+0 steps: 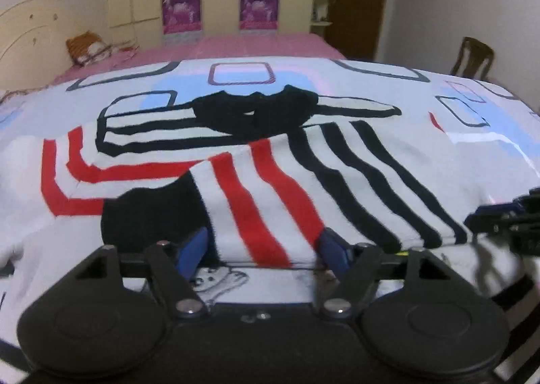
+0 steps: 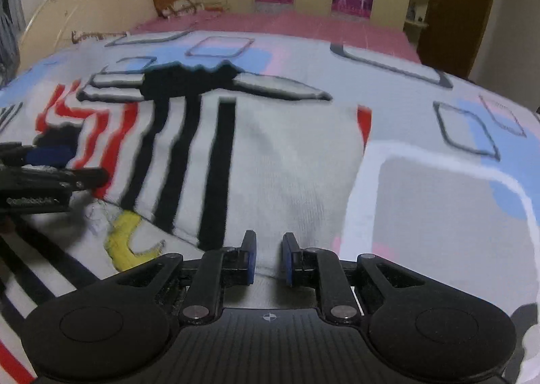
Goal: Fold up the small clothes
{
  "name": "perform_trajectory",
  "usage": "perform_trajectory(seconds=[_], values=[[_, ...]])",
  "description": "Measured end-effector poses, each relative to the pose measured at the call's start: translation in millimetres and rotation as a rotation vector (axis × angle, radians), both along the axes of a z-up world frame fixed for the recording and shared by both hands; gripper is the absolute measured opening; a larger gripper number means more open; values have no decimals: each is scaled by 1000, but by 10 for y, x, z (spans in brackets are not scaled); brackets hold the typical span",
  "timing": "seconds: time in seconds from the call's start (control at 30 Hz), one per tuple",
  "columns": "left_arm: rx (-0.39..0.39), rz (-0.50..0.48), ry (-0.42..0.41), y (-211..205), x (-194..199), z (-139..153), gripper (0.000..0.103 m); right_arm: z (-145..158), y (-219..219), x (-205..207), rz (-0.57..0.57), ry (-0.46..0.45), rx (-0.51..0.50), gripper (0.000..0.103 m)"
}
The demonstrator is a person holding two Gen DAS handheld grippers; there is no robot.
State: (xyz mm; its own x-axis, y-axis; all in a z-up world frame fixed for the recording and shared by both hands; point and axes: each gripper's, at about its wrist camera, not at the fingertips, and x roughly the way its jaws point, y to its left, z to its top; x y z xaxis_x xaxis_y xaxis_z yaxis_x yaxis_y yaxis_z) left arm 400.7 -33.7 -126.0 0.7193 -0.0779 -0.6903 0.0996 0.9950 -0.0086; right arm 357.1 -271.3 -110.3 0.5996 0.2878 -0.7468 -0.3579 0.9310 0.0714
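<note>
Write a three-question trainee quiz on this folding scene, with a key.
1. True or false: the left tool has the striped shirt's edge between its fingers.
2. What colour are the stripes nearest the left tool: A red, B green, C yellow?
3. Fill in: beyond the patterned sheet lies a ____ bedspread.

Key: 1 true; 2 A; 3 pink.
</note>
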Motion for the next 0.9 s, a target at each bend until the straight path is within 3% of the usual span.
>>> perform_trajectory(seconds=[0.1, 0.2, 0.23, 0.27, 0.3, 0.4, 0.6, 0.73, 0.77, 0.8, 0.9], values=[[7, 29, -4, 90, -24, 116, 74, 92, -57, 44, -28, 16, 26, 16], [-6, 113, -49, 360, -157, 195, 85, 127, -71, 41, -79, 11, 49, 21], [-16, 151, -59, 506, -206, 223, 90, 121, -68, 50, -90, 25, 58, 30], [-26, 193, -64, 669, -264, 258, 94, 135, -63, 36, -97, 27, 73, 52], [-46, 229, -71, 868, -322, 290, 95, 165, -54, 3, -106, 17, 90, 59], [-98, 351, -99, 1523, -511, 358, 92, 248, 33, -87, -129, -8, 100, 59], [-198, 621, -130, 2989, -924, 375, 67, 316, 388, -215, -203, -11, 122, 58], [-363, 791, -126, 3925, -1117, 236, 57, 355, 686, -232, -245, -3, 136, 58], [-396, 819, -120, 4104, -1133, 190, 51, 366, 750, -228, -258, 0, 140, 53], [-453, 831, -127, 4289, -1147, 134, 49, 378, 813, -218, -271, 5, 147, 44], [-606, 841, -172, 4627, -1167, 40, 42, 428, 964, -194, -308, 19, 165, 43]])
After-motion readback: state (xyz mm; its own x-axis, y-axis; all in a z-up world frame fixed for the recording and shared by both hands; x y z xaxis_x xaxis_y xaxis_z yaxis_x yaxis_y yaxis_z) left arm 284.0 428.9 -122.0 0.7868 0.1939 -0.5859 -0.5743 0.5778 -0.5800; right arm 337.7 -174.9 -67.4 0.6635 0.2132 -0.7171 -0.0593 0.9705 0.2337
